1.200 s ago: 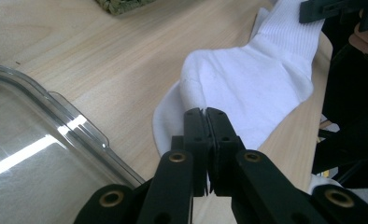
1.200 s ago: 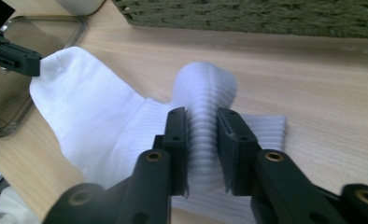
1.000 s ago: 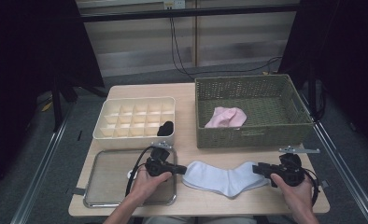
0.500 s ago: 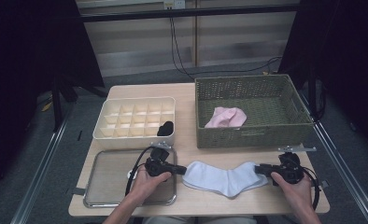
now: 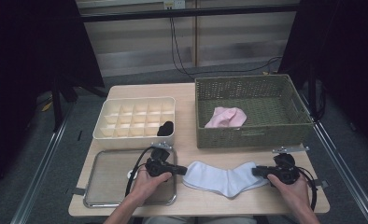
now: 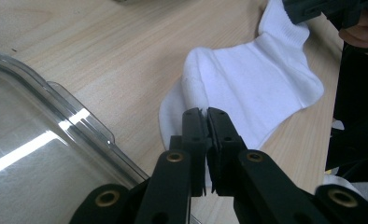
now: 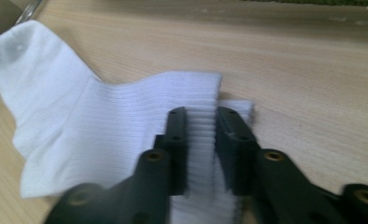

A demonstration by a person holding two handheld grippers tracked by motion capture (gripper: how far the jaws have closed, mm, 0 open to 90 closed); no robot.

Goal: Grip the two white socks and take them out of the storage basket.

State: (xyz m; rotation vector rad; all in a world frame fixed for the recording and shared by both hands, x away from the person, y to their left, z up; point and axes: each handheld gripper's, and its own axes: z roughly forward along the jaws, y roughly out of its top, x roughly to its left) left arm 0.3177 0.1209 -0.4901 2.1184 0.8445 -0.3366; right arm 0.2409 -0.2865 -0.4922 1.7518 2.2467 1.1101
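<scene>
one wooden table (image 5: 191, 91) carries everything, and across its far half sit one green wicker basket (image 5: 252, 88) at the right and one cream divider box (image 5: 135, 103) at the left; one clear tray (image 5: 108, 184) lies at the near left corner. one pink cloth (image 5: 226, 117) rests inside the basket, and one dark bundle (image 5: 165, 128) fills a near-row cell of the box. the white sock (image 5: 222, 177), a flat stack whose layers i cannot count, lies on the near edge of the table between the tray and the right hand, its long axis running left to right across the table, with a slight bend in the middle and the ribbed cuff pointing right. both forearms come in from the near edge, each hand wrapped around its tool and aimed inward along the sock. the left gripper (image 6: 205, 114) is clenched on the sock's left end, a fold of fabric pinched between the jaws. the right gripper (image 7: 201, 116) straddles the ribbed cuff; its jaws have just been closing with the cuff between them, and a gap remains in the blurred right gripper view.
</scene>
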